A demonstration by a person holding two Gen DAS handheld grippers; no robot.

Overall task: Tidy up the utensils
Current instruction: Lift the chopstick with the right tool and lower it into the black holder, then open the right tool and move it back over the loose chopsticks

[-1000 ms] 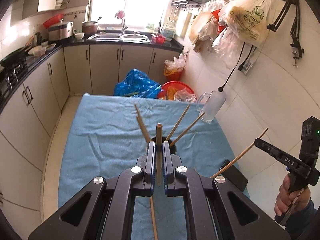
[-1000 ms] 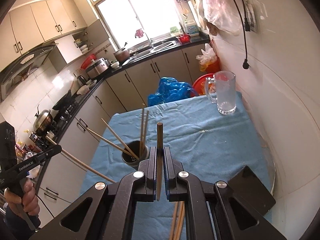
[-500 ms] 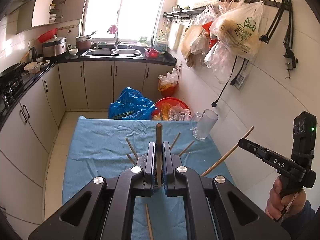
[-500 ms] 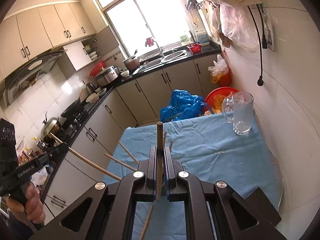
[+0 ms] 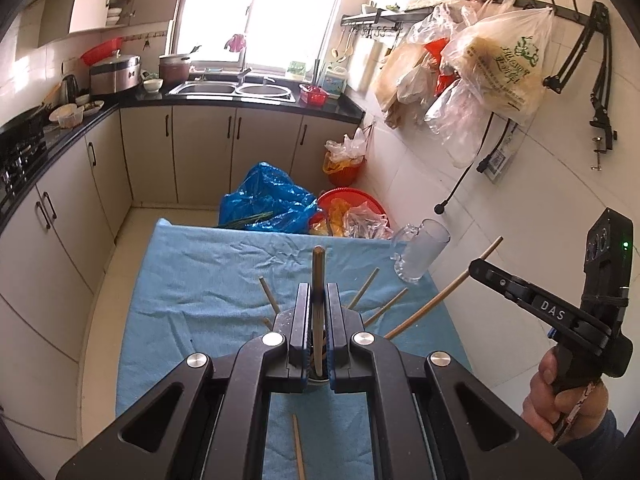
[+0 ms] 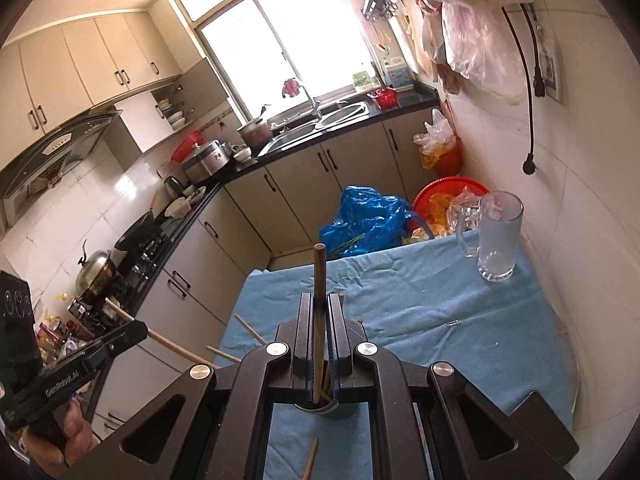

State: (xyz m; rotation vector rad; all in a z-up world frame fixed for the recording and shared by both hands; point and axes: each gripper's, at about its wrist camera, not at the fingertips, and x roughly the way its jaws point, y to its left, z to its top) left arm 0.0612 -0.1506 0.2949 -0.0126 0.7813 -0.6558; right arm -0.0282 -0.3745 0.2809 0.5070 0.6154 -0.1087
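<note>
My left gripper (image 5: pixel 318 292) is shut on a wooden chopstick (image 5: pixel 319 280) that stands upright between its pads. My right gripper (image 6: pixel 319 300) is shut on another chopstick (image 6: pixel 319 280). Both chopsticks' lower ends reach down to a dark utensil cup (image 6: pixel 326 410), mostly hidden under the jaws, on the blue cloth (image 5: pixel 224 280). Several chopsticks (image 5: pixel 368 282) lean out of the cup. The right gripper also shows in the left wrist view (image 5: pixel 480 270) with its chopstick (image 5: pixel 442 294). A loose chopstick (image 5: pixel 298 452) lies on the cloth near me.
A glass mug (image 6: pixel 496 240) stands at the cloth's far right corner by the tiled wall. A black flat object (image 6: pixel 540 412) lies at the right near edge. Beyond the table are a blue bag (image 5: pixel 268 200) and a red basket (image 5: pixel 352 212).
Both grippers have risen and tilted their view up from the table, then come down a little over the cup. Each still holds its chopstick.
</note>
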